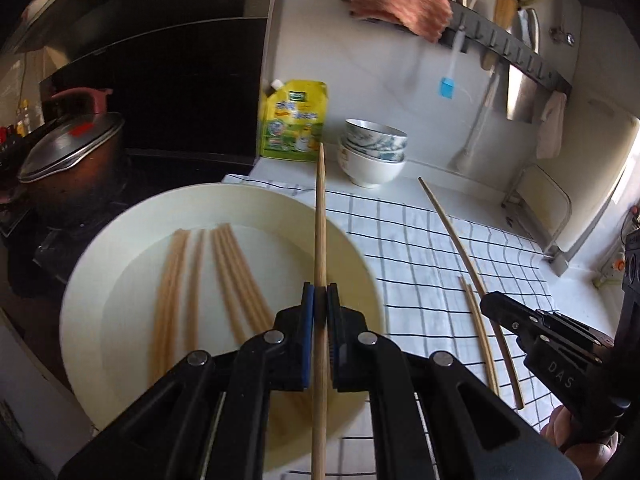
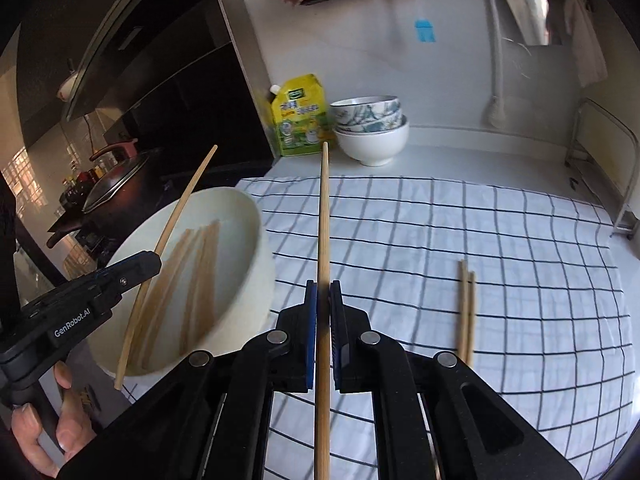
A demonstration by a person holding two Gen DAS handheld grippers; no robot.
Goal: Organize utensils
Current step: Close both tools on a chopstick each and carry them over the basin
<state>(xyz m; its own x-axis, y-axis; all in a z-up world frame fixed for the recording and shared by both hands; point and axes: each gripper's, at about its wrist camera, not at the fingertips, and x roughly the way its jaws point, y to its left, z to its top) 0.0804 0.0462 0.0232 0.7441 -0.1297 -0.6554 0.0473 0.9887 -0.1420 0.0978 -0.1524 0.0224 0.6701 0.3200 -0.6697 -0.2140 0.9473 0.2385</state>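
My left gripper is shut on a wooden chopstick and holds it above a cream plate that has several chopsticks lying in it. My right gripper is shut on another chopstick above the checked cloth. In the left wrist view the right gripper and its chopstick show at the right. In the right wrist view the left gripper and its chopstick show over the plate. Two chopsticks lie on the cloth; they also show in the left wrist view.
Stacked bowls and a yellow pouch stand at the back by the wall. A lidded pot sits on the stove at left. A rail with a pink cloth and hanging tools runs above. A rack stands at right.
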